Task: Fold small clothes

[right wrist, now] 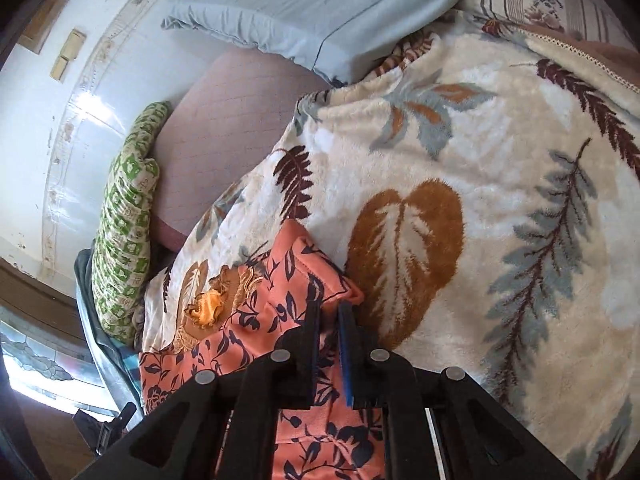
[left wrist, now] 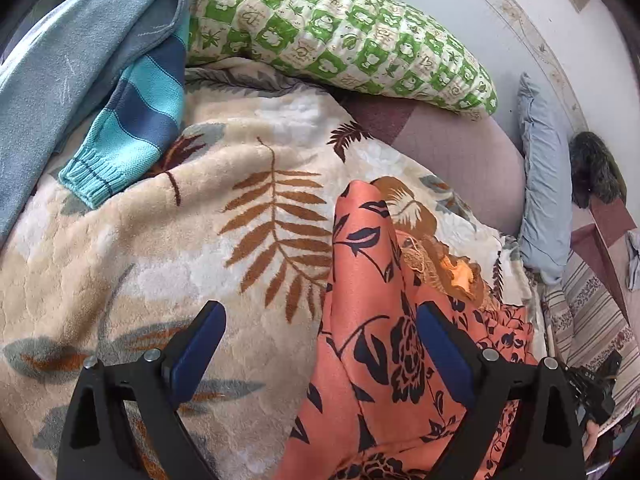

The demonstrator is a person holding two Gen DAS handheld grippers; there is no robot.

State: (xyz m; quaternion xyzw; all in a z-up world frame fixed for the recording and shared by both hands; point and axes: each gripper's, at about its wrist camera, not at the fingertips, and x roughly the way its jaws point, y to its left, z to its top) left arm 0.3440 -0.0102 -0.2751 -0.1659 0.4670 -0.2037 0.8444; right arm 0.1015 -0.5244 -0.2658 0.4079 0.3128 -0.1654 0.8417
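Note:
An orange garment with a dark floral print (left wrist: 368, 320) lies on a cream leaf-patterned fleece blanket (left wrist: 180, 240). My left gripper (left wrist: 320, 316) is open just above it, its right finger over the cloth and its left finger over the blanket. In the right wrist view the same orange garment (right wrist: 272, 300) lies bunched on the blanket (right wrist: 500, 200), and my right gripper (right wrist: 330, 308) is shut on the garment's folded edge near its corner. A small orange bow (right wrist: 206, 308) sits on the garment to the left.
A striped blue knit sleeve (left wrist: 136, 128) and a light blue garment (left wrist: 60, 60) lie at the upper left. A green patterned pillow (left wrist: 340, 28) and a pale blue pillow (left wrist: 544, 184) lie along the wall. A mauve mattress (right wrist: 224, 128) shows beyond the blanket.

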